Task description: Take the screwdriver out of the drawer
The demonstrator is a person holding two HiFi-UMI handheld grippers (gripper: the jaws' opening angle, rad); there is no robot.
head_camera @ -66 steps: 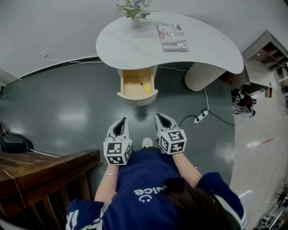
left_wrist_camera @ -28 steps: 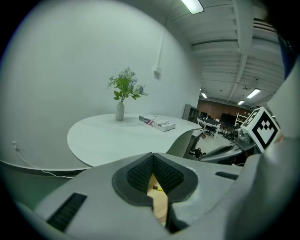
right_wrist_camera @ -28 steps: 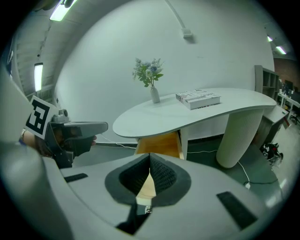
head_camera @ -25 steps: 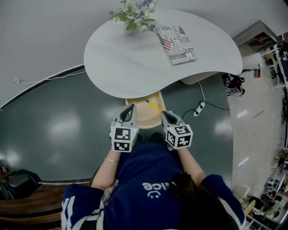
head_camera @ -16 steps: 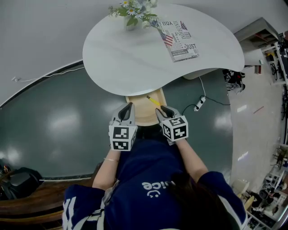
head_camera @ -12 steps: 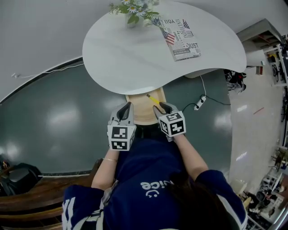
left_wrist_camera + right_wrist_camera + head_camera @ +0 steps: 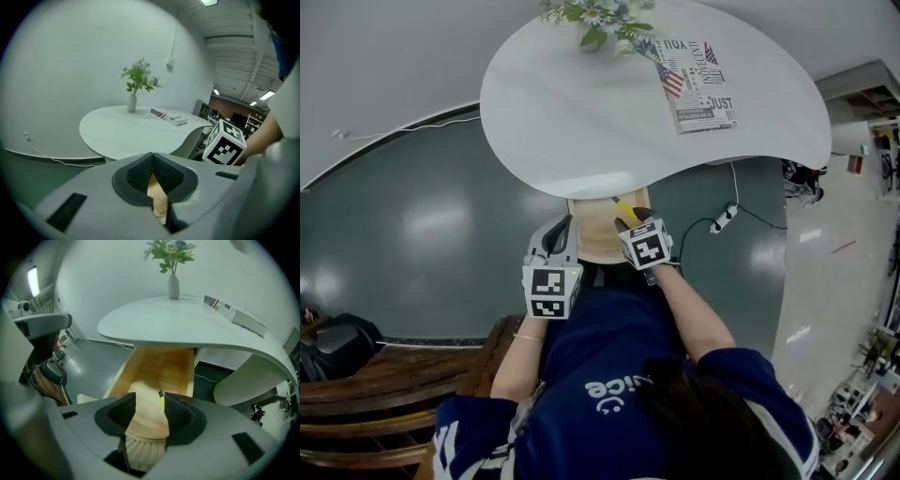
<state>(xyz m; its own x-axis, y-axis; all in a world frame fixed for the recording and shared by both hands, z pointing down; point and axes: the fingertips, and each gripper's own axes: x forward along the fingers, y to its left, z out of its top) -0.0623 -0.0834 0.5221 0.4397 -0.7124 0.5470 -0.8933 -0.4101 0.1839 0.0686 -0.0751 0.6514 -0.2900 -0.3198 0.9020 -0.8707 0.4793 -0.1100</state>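
Note:
An open wooden drawer (image 7: 592,232) sticks out from under the white table (image 7: 581,122). A yellow-handled screwdriver (image 7: 625,207) lies along its right side, tip pointing away. My right gripper (image 7: 630,225) dips steeply into the drawer. In the right gripper view its jaws are opening, and the screwdriver (image 7: 160,395) lies just past the right pad, not gripped. The handle's near end is hidden behind that jaw. My left gripper (image 7: 557,242) hovers at the drawer's left front corner. In the left gripper view my left gripper (image 7: 152,161) is shut and empty.
On the table stand a vase of flowers (image 7: 605,23) and a book (image 7: 705,84). A power strip with cable (image 7: 724,217) lies on the dark floor to the right. A wooden railing (image 7: 384,375) is at lower left. The table's curved pedestal (image 7: 253,380) stands right of the drawer.
My right gripper has moved forward and down over the drawer toward the screwdriver. The left gripper has stayed almost where it was.

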